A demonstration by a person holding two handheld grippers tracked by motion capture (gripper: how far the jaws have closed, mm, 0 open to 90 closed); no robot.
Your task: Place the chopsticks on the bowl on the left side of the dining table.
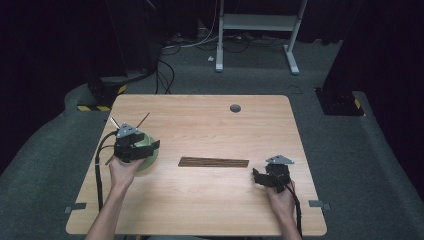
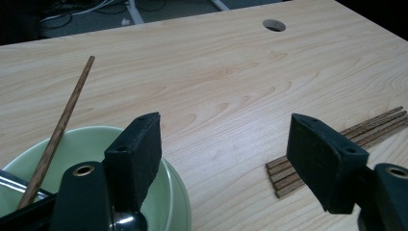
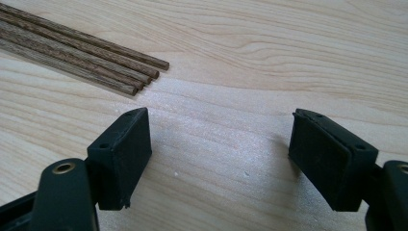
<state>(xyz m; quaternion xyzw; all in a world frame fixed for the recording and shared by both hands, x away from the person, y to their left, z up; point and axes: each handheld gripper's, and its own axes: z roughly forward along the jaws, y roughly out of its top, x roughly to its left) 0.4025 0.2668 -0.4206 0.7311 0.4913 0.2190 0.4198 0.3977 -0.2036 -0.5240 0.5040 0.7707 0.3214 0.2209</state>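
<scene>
Left gripper [image 1: 141, 146] is hovering wide open over the green bowl [image 2: 175, 192], one chopstick [image 2: 61, 126] already leaning inside. The remaining chopsticks [image 1: 213, 162] are lying mid-table. Right gripper [image 1: 265, 178] is sitting released just beside them; looks like picking the next one calls for a careful pinch.

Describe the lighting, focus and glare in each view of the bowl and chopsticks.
High view: the table is evenly lit while the room around it is dark. Left gripper view: the green bowl and jaws look soft, the chopsticks sharper. Right gripper view: a pale glare patch on the wood before the jaws, which are slightly blurred.
</scene>
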